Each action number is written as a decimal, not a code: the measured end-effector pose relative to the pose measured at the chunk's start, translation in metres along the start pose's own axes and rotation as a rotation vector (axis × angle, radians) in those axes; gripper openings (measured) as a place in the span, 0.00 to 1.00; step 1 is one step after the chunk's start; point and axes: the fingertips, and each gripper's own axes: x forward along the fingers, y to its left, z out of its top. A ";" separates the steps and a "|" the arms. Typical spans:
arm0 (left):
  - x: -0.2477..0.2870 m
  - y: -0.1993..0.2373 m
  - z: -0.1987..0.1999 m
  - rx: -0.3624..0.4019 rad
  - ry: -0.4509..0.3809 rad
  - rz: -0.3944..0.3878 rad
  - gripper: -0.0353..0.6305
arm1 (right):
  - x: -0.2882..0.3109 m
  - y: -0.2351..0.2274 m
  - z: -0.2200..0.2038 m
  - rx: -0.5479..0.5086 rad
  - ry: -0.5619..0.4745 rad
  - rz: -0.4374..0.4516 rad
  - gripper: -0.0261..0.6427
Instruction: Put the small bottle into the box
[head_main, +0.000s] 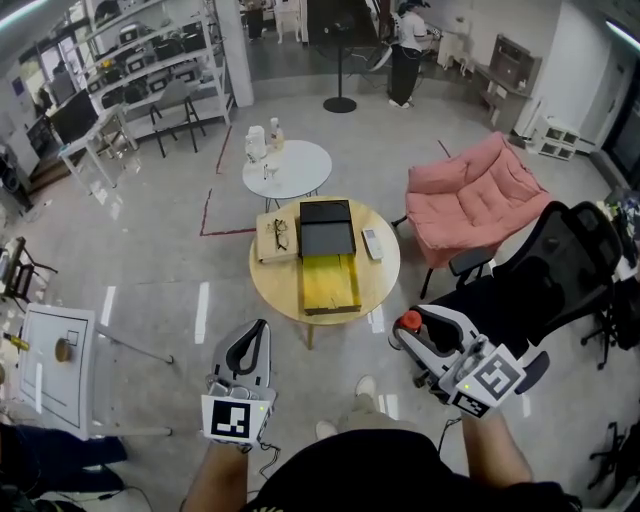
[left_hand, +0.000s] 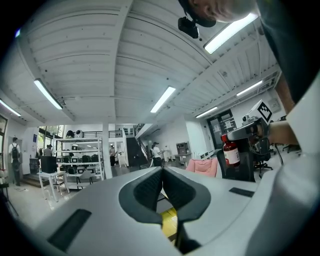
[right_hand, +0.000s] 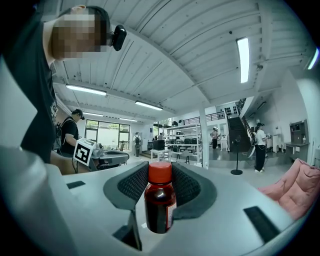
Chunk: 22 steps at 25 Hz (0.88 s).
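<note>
Here, the right tool (right_hand: 160, 174) is clenched on the small bottle (right_hand: 160, 202). Its two dark ribbed pads press the bottle from either side just under the red cap. The bottle stands upright between them, filled with dark red liquid, with a label on its side. In the head view the right tool (head_main: 410, 326) is held out in the air at the lower right, near a black office chair (head_main: 560, 270). The red cap (head_main: 408, 321) shows at its tip, well apart from the round wooden surface (head_main: 275, 285).

The left tool (left_hand: 162, 171) is closed on nothing, its pads pressed flat together. From above it hangs at the lower left, over the floor and short of the surface.

The box (head_main: 327, 240) sits in the middle of the surface, black and open at the top, with nothing inside it. A yellow panel (head_main: 330, 282) lies flat just in front, touching the box's near edge. To the left of the box a pair of glasses (head_main: 280, 234) rests on a beige book (head_main: 266, 248). A white remote (head_main: 371, 243) lies to the right. A pink padded chair (head_main: 470, 200) stands beside the surface on the right.
</note>
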 end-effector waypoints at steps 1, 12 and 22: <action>0.003 0.001 -0.001 0.002 0.005 0.001 0.08 | 0.002 -0.002 -0.001 0.001 0.001 0.005 0.28; 0.025 0.006 -0.002 -0.012 0.022 0.023 0.08 | 0.011 -0.027 -0.004 0.004 0.024 0.032 0.28; 0.039 0.005 -0.022 -0.022 0.061 0.020 0.08 | 0.024 -0.042 -0.016 0.024 0.048 0.050 0.28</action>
